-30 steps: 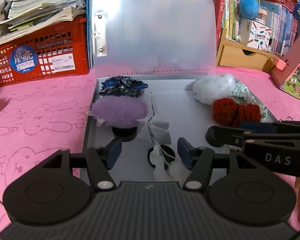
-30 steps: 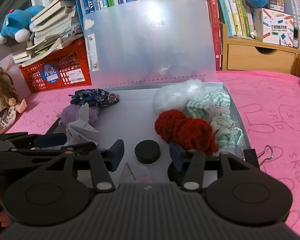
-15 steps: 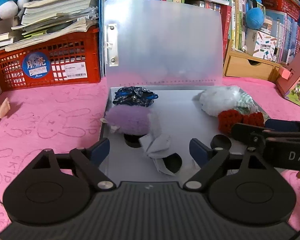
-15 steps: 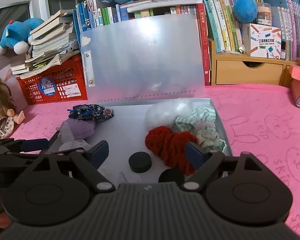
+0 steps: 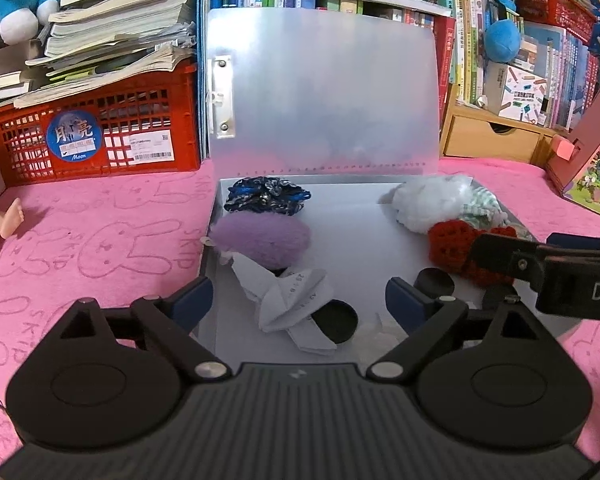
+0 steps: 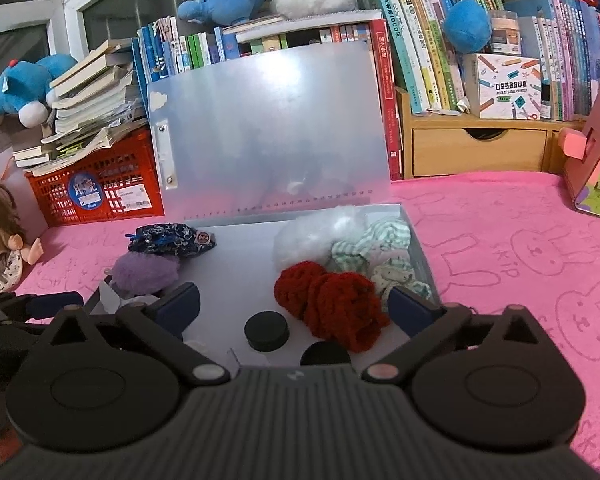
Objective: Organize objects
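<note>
Shallow grey plastic case [image 5: 364, 240], frosted lid [image 5: 324, 96] standing upright behind it; set on a pink rabbit-print cloth [image 5: 100, 240], centre of both views.

Contents, left side of the left wrist view: dark blue patterned fabric scrunchie [image 5: 265, 195] at the back; fluffy lilac pom-pom [image 5: 262, 236] just in front, touching it; folded white paper piece [image 5: 288, 296] at lower centre, its edge lying over a black round disc [image 5: 338, 321].

Contents, right side: white fluffy pom-pom [image 6: 314, 236] at the back; green-and-white striped fabric scrunchie [image 6: 374, 246] beside it against the right wall; red crocheted yarn scrunchie [image 6: 332, 304] in front, touching both. Two further black round discs [image 6: 267, 331] near the front edge, one close beside the red yarn.

Left gripper [image 5: 299, 300]: jaws spread wide, holding nothing, positioned over the paper piece at the bottom of its view.

Right gripper [image 6: 294, 306]: jaws spread wide, empty, framing the red yarn and a disc.

Surroundings: red plastic crate [image 5: 92, 128] stacked with books, upper left; wooden drawer unit [image 6: 480, 152], upper right.
</note>
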A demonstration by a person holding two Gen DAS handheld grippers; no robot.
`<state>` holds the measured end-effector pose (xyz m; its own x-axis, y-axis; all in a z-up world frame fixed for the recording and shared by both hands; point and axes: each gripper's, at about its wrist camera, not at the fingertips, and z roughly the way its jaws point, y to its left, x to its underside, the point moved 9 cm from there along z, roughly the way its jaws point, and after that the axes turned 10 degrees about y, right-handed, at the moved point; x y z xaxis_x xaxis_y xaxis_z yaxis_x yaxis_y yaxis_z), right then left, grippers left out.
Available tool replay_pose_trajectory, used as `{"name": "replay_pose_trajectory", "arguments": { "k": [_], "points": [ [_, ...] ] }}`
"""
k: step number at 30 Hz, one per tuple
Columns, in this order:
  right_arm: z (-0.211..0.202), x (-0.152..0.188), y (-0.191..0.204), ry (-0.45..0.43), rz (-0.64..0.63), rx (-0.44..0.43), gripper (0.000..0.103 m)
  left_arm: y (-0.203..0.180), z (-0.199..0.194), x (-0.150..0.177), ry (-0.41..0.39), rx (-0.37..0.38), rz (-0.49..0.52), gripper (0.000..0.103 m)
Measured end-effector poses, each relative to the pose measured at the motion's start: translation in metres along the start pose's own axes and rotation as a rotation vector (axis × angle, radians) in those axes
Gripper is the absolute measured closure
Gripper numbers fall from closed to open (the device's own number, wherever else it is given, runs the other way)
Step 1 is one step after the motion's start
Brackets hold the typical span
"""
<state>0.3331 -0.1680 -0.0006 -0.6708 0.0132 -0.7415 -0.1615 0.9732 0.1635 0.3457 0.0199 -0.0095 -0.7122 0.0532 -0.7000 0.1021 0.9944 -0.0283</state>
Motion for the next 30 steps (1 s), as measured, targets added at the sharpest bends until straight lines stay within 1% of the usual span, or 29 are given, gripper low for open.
{"name": "replay_pose_trajectory", "arguments": {
  "k": [8, 13, 27, 30],
  "points": [
    [-0.009, 0.002, -0.004, -0.02, 0.008, 0.01, 0.0, -0.005, -0.01, 0.002, -0.011, 0.019, 0.0, 0.007],
    [-0.017, 0.006, -0.005, -0.032, -0.001, 0.016, 0.0, -0.009, -0.017, 0.004, -0.021, 0.013, 0.019, 0.007],
    [-0.035, 0.015, -0.009, -0.039, 0.003, 0.018, 0.0, -0.017, -0.035, 0.012, -0.032, 0.014, 0.041, 0.007],
    [-0.041, 0.018, -0.01, -0.037, 0.002, 0.023, 0.0, -0.018, -0.04, 0.015, -0.032, 0.027, 0.038, 0.007]
  ]
}}
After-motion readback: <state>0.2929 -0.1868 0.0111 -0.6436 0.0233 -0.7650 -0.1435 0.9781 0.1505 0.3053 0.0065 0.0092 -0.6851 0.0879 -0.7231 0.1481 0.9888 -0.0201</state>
